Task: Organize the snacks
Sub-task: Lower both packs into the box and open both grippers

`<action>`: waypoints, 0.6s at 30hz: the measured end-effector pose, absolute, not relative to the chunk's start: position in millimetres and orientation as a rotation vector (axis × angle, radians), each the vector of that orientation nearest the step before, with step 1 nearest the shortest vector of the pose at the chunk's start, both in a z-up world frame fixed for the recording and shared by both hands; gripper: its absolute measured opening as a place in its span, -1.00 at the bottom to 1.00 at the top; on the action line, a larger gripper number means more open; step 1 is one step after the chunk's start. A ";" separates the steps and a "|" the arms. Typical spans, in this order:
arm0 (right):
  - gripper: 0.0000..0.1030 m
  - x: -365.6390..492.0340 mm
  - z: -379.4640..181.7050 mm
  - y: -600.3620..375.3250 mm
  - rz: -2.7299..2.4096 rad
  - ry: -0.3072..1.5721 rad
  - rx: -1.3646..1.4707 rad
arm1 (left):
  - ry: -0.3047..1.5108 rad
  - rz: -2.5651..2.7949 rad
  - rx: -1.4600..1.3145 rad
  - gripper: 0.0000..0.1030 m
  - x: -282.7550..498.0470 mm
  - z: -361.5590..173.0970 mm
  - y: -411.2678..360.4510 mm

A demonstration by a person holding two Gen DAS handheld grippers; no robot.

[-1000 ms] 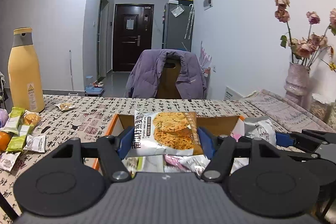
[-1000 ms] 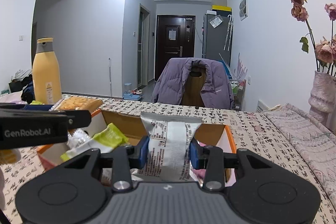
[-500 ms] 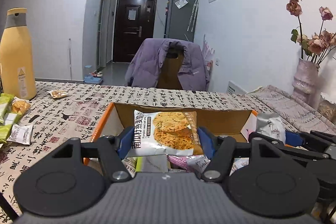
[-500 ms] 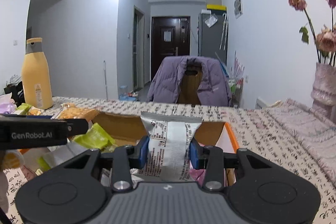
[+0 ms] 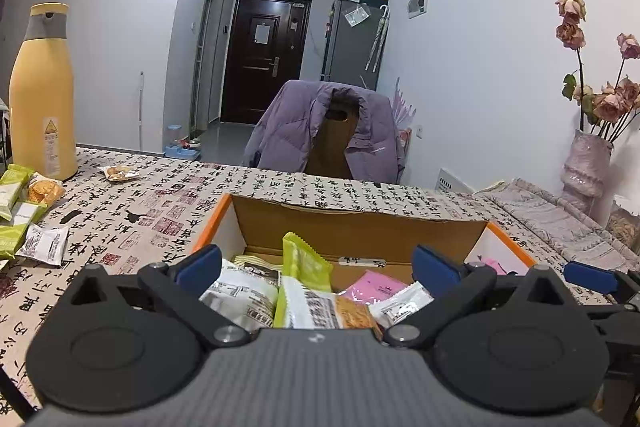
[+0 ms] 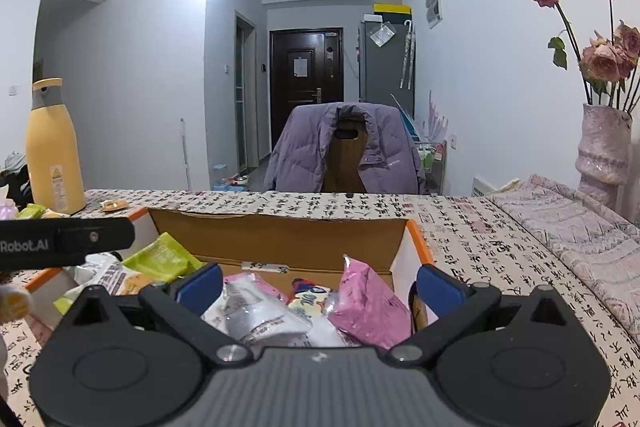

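Left wrist view looks over the cardboard box [image 5: 360, 227], which stands on the patterned tablecloth [image 5: 132, 219] and serves as the landmark. The left gripper [image 5: 316, 263] hangs over the near left part of the box; its jaws have just been opening and now stand wide, with nothing pressed between them. Below them, inside the box, lie a cracker packet [image 5: 328, 311] and a green packet [image 5: 304, 259]. In the right wrist view the right gripper [image 6: 320, 281] hovers over the near right part of the box; its jaws have likewise just been opening and grip nothing, with a silver packet [image 6: 260, 315] and a pink packet [image 6: 368, 299] loose beneath. The step in hand looks like the drop into the box. More loose snacks [image 5: 28, 215] lie well to the left of the box, near the yellow bottle [image 5: 42, 91]. Next, probably, both grippers lift clear of the box rim and the left one travels toward that pile.
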State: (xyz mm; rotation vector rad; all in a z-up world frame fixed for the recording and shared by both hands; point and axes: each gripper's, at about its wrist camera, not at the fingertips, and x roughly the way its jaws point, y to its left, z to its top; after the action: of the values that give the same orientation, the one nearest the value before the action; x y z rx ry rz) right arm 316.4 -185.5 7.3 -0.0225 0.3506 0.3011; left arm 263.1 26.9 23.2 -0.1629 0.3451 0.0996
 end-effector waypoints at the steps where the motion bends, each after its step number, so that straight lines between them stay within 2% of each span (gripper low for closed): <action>1: 1.00 316.1 7.6 -186.2 0.302 0.348 -0.019 | 0.343 0.102 -0.161 1.00 262.9 23.5 26.1; 18: 1.00 279.2 41.9 -190.6 0.333 0.369 -0.053 | 0.318 0.097 -0.165 1.00 211.5 64.4 23.5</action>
State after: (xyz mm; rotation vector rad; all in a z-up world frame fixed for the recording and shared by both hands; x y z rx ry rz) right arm 279.2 -190.6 41.9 -0.0527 0.3694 0.3327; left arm 211.5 23.5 64.4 -0.1651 0.3184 0.0970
